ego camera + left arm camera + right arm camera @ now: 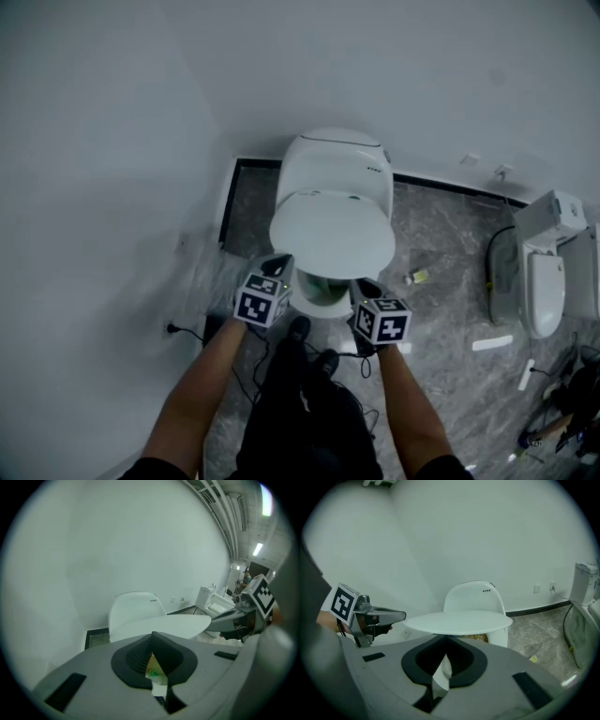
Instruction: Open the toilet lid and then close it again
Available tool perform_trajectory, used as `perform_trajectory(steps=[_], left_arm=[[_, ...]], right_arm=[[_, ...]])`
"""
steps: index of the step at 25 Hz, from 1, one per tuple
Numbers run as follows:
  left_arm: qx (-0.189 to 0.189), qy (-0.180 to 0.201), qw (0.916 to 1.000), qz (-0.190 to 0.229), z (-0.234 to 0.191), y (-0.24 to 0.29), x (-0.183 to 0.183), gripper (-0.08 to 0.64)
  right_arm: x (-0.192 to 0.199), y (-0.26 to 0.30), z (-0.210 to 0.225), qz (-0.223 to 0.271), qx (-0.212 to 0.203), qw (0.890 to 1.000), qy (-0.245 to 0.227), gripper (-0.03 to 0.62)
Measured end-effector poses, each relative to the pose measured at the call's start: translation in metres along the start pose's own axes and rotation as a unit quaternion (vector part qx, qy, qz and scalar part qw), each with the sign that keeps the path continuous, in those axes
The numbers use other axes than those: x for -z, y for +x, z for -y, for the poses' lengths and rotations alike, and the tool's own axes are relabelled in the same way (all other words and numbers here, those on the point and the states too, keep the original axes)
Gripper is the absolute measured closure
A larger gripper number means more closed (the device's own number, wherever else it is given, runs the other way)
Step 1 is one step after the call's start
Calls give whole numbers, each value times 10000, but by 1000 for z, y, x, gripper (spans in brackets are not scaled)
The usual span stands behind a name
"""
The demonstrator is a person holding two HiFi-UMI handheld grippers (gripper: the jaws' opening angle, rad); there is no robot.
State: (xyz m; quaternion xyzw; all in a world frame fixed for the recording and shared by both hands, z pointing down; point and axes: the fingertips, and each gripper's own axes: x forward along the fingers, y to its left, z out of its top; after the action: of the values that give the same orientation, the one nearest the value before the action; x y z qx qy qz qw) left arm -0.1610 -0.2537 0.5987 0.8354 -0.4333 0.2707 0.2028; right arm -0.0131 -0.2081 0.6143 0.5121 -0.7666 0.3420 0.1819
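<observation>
Now, my left gripper [281,265] and right gripper [367,289] both pressed together, empty, near the half-raised toilet lid [333,230], mid-frame.

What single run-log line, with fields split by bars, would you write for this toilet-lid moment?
toilet lid: partway, roughly level above bowl | left gripper: shut, empty | right gripper: shut, empty | contact with lid: unclear

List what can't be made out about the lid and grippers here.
- Contact: in the head view, the left gripper and right gripper end at the lid edge; too small to tell whether they touch it.
- Bowl: mostly covered by the lid in the head view.
- Hinge: hidden behind the lid in every view.
- Floor item: too small to identify in the head view.
</observation>
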Motion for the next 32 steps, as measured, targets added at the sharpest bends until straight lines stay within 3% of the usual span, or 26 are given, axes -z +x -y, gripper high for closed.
perform_trajectory(steps=[10,32], left_arm=[[-137,-49,9995,-264,10,7,51,552],[-90,-288,9986,-425,22,33,158,552]], right_arm=[[52,3,8,-321,-90,9994,-43,583],[165,34,30,-973,24,9952,-50,583]])
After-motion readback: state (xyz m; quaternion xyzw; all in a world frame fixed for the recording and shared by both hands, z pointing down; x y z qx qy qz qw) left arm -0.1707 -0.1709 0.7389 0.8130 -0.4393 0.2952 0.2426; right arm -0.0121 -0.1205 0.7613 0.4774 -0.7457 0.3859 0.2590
